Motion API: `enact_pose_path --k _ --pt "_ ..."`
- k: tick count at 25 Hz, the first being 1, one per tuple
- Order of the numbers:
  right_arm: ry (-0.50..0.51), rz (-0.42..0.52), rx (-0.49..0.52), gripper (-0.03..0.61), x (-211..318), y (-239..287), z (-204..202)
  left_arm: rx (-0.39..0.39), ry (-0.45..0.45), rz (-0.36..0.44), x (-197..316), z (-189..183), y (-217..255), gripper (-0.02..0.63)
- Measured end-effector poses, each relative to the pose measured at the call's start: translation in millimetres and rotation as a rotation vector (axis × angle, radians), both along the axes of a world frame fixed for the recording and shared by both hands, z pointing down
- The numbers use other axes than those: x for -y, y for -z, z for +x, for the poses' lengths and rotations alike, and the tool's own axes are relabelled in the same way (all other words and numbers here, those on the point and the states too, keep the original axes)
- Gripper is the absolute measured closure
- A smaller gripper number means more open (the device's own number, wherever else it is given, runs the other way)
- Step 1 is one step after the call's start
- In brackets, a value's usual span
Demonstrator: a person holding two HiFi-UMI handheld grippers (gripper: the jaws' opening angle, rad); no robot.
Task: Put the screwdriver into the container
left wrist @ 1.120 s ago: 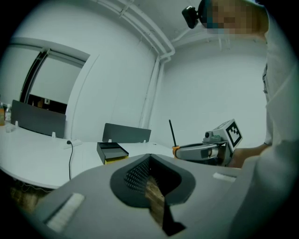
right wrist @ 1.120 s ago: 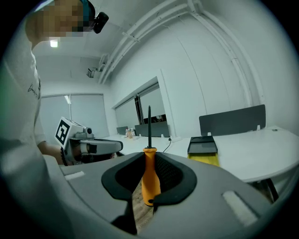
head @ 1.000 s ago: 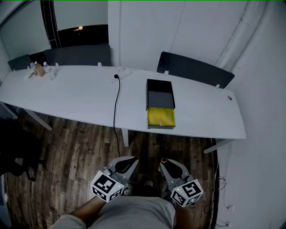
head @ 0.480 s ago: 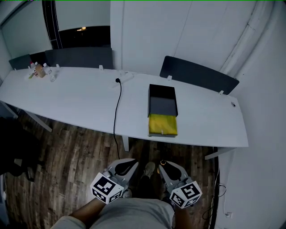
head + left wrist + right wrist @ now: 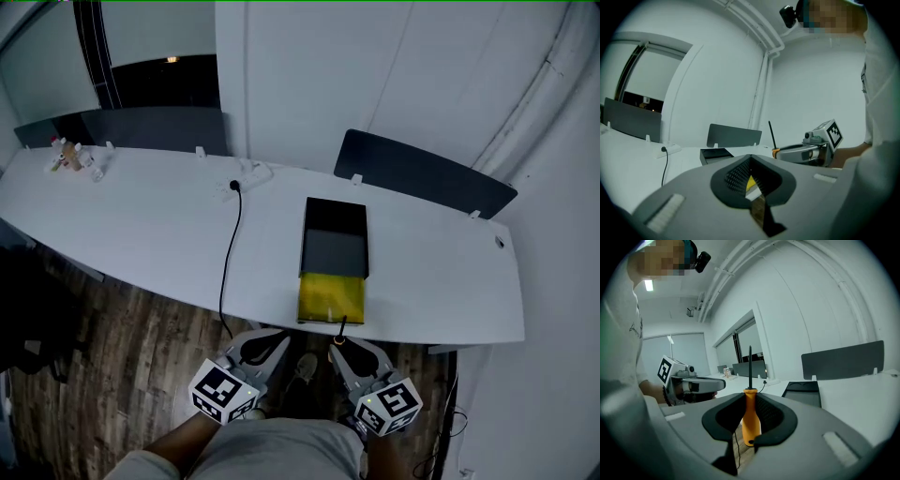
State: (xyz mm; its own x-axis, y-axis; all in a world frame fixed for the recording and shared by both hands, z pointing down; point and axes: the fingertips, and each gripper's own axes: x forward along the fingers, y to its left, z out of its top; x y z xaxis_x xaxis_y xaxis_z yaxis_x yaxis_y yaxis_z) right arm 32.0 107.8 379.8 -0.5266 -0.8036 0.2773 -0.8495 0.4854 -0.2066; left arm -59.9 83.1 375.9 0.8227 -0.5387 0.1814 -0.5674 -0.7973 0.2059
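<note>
A screwdriver (image 5: 751,420) with an orange handle and a black shaft stands upright between the pads of my right gripper (image 5: 749,427), which is shut on the handle. In the head view the right gripper (image 5: 345,352) is just short of the white table's (image 5: 141,216) near edge, and the screwdriver (image 5: 340,330) tip reaches it. The container (image 5: 335,251), a black open box with a yellow front part (image 5: 331,298), lies on the table straight ahead. My left gripper (image 5: 253,352) hangs beside the right one. The left gripper's (image 5: 752,187) jaws stand slightly apart and hold nothing.
A black cable (image 5: 228,246) runs from a socket block (image 5: 246,172) over the table's front edge. Small bottles (image 5: 70,157) stand at the far left. Grey divider panels (image 5: 422,173) line the table's back. Wooden floor (image 5: 112,347) lies below.
The table and container have come closer and lower in the head view. Both grippers now sit at the table's near edge, the screwdriver still held upright.
</note>
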Motion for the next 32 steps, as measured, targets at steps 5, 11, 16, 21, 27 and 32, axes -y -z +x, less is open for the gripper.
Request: enact_pose_path --k 5,11,16,21,27,32 --pt "0.040 -0.013 -0.020 0.491 51.1 0.2 27.5 0.001 0.035 -0.007 49.9 28.0 -0.9 0.614" --pt "0.096 -0.022 -0.013 0.491 96.4 -2.1 52.7 0.006 0.079 -0.009 94.1 55.9 0.8 0.614" --pt "0.140 -0.017 -0.008 0.492 128.6 -1.7 68.8 0.010 0.115 0.000 124.5 74.2 3.3 0.614" --pt "0.178 -0.002 -0.009 0.492 154.7 2.0 78.4 0.011 0.148 0.010 147.4 84.7 5.7 0.614" --pt "0.202 -0.007 -0.004 0.491 165.9 0.9 82.8 0.019 0.169 0.007 156.4 87.7 4.7 0.614" --pt "0.206 -0.016 0.003 0.491 168.7 -0.7 79.7 0.029 0.174 -0.002 160.4 83.0 4.7 0.614"
